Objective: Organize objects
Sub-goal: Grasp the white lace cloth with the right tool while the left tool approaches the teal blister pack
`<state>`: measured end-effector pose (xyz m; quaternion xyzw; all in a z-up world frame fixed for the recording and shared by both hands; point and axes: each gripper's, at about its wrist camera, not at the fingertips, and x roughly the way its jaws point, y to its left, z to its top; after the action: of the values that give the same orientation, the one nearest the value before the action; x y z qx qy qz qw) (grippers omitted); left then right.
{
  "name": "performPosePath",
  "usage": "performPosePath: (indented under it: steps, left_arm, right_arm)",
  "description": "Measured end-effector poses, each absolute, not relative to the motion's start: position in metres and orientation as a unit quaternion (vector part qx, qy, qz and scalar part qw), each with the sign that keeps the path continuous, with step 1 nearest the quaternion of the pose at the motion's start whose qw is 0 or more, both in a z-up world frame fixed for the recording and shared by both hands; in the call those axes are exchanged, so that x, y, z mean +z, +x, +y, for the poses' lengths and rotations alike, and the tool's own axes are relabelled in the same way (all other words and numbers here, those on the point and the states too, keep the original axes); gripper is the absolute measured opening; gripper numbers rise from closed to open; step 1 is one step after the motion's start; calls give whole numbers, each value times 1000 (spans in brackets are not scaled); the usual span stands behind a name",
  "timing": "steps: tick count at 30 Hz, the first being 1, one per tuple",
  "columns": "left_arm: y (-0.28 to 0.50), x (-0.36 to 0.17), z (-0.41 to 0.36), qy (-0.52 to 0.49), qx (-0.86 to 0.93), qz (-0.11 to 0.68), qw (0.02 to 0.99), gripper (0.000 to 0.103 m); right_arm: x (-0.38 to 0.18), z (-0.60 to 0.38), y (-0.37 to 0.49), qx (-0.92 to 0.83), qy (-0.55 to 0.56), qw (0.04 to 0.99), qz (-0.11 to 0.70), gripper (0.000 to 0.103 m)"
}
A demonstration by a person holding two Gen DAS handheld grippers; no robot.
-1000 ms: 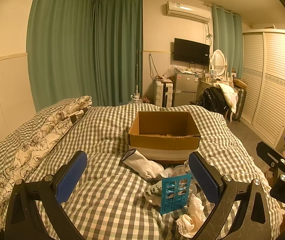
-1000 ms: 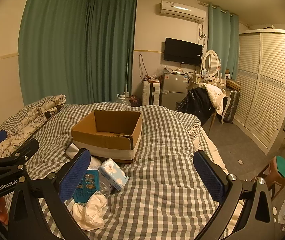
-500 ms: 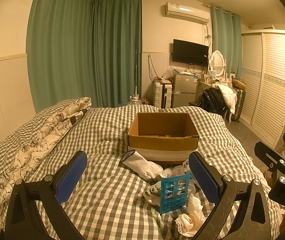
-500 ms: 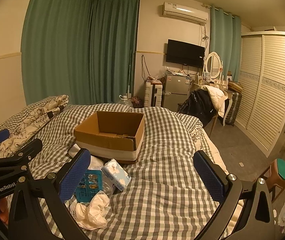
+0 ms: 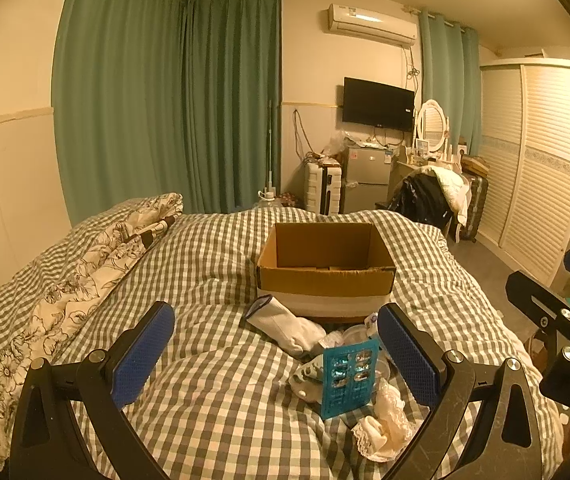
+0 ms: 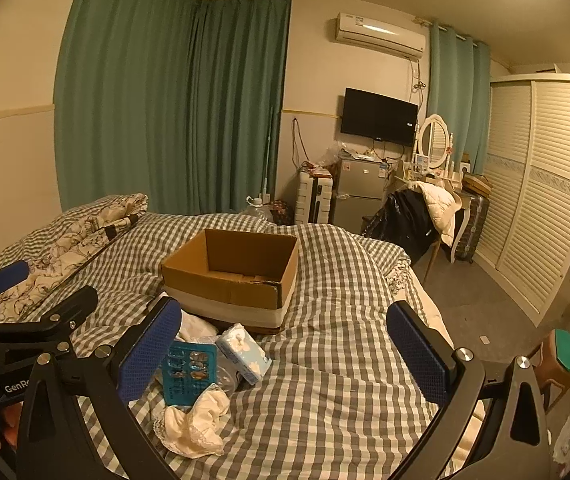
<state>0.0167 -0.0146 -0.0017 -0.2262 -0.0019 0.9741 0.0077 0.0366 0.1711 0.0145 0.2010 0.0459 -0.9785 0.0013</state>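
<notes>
We are holding both grippers, left (image 5: 273, 354) and right (image 6: 285, 354), wide open and empty, facing the open brown cardboard box (image 5: 325, 270) at twelve o'clock, ready for sorting.

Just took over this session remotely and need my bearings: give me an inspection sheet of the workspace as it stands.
Surface: bed under rumpled checked cover.
Job's things: open cardboard box, apparently empty; in front of it white sock, teal card, tissue pack, lace cloth, clear plastic piece.
Clutter: floral quilt at the bed's left.
Grippers: left gripper and right gripper both open, holding nothing.
Cables: wires on the far wall by the TV.
Surroundings: green curtains, fridge, wardrobe, stool.
</notes>
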Motion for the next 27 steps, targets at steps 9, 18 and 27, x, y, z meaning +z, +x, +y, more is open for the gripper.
performPosePath:
  steps: [9, 18, 27]
  left_arm:
    - [8, -42, -31, -279, 960, 0, -5, 103]
    - [-6, -82, -44, -327, 945, -1, -19, 103]
    - [-14, -93, -38, -347, 938, 5, -17, 103]
  right_arm:
    - [-16, 158, 24, -967, 248, 20, 62, 103]
    - [-110, 132, -18, -915, 381, 90, 101, 88]
    - [-134, 133, -27, -900, 408, 131, 84, 13]
